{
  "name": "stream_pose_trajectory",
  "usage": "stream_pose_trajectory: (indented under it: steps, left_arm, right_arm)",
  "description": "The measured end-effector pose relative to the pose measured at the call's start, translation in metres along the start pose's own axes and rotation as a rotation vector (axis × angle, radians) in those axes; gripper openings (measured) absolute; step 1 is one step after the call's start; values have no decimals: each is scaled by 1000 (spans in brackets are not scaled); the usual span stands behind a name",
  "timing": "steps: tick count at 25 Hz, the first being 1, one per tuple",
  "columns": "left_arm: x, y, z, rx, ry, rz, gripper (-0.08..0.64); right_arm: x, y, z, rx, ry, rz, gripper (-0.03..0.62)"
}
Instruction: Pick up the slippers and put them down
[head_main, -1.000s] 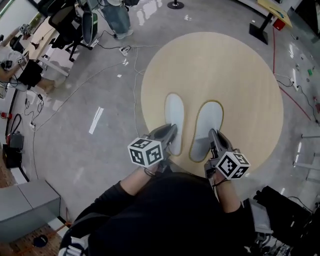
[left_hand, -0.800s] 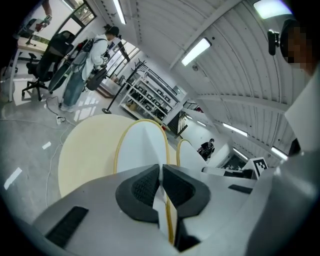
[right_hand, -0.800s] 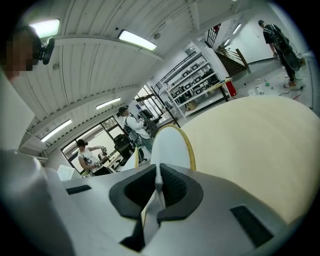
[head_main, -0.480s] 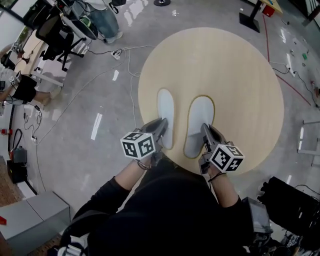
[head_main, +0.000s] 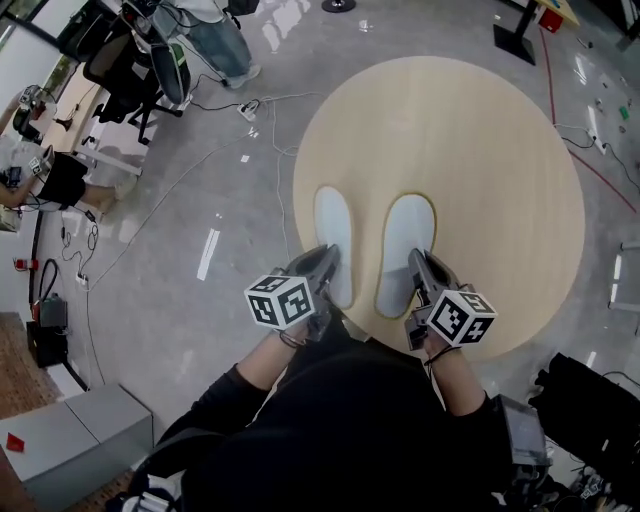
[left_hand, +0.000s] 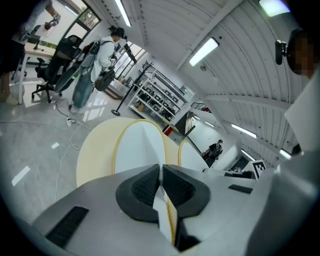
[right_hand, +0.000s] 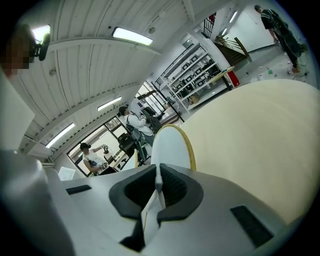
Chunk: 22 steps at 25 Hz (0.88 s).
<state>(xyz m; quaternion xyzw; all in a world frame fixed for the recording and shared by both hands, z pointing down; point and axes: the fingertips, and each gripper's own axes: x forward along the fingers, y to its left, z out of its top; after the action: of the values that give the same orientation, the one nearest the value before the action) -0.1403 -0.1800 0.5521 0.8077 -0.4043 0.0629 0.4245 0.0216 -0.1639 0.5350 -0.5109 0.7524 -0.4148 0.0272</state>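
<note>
Two white slippers with yellow edging lie side by side over the near half of a round wooden table (head_main: 480, 150). My left gripper (head_main: 325, 263) is shut on the heel edge of the left slipper (head_main: 332, 230). My right gripper (head_main: 420, 266) is shut on the heel edge of the right slipper (head_main: 405, 245). In the left gripper view the pads of the left gripper (left_hand: 161, 181) pinch the thin heel rim of the left slipper (left_hand: 140, 147), and the right slipper (left_hand: 192, 157) shows beside it. In the right gripper view the right gripper (right_hand: 158, 186) clamps the right slipper (right_hand: 170, 145). Whether the soles touch the tabletop I cannot tell.
A person (head_main: 215, 30) stands by office chairs (head_main: 130, 60) at the far left. Cables (head_main: 250, 105) trail across the grey floor. A grey cabinet (head_main: 70, 440) sits at the near left, a black stand (head_main: 515, 40) beyond the table, dark bags (head_main: 590, 400) at the near right.
Both grippers keep their hold on the slippers and have shifted a little over the near part of the table. The head view has swung as well.
</note>
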Motion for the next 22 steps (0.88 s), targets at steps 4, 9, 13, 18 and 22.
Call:
stream_pose_trajectory:
  steps: [4,9,13,18,22]
  left_arm:
    - [10,-1,13,40,57,-92,28]
    - [16,-1,34,62,98,-180,29]
    - [24,-12,42,93,117,-220,28]
    - [25,-26,40,96,113,-237,28]
    - [21,-30,46,72,88,-240,29]
  right_arm:
    - [17,3,1,18,-23,-56,25]
    - [41,14,3,31,-47,-93,25]
    - [44,13,13,41,-75,-105,25]
    - [35,19,17,33,-86,-96,25]
    - [35,21,19,35,-76,-86,25]
